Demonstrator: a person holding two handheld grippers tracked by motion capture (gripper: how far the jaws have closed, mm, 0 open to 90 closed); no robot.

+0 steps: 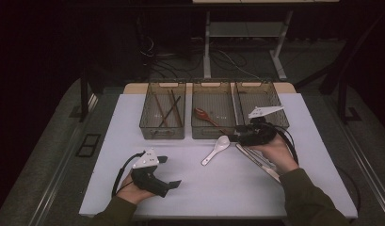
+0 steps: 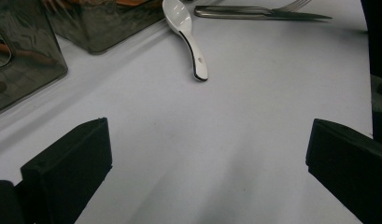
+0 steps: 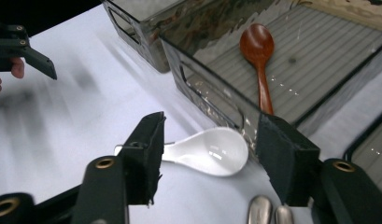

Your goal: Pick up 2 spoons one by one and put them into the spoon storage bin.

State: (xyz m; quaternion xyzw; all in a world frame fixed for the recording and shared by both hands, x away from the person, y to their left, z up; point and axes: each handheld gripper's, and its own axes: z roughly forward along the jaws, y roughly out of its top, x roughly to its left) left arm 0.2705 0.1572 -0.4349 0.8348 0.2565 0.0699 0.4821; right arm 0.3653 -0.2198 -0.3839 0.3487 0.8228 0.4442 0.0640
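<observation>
With the right gripper (image 3: 205, 158) spread wide over the glossy white ceramic spoon (image 3: 205, 151) on the table, the grey bin wall (image 3: 212, 100) at 1 o'clock could be struck; the left gripper (image 2: 207, 163) is held open, idle.

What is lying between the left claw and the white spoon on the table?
Nothing: in the left gripper view, bare white table stretches from the open left claw to the white spoon.

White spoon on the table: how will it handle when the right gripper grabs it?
The white spoon looks glazed and glossy, so probably slippery between the right gripper jaws. Looks ceramic: likely rigid, chippable if dropped. The rounded bowl may rock or pivot when nudged.
</observation>
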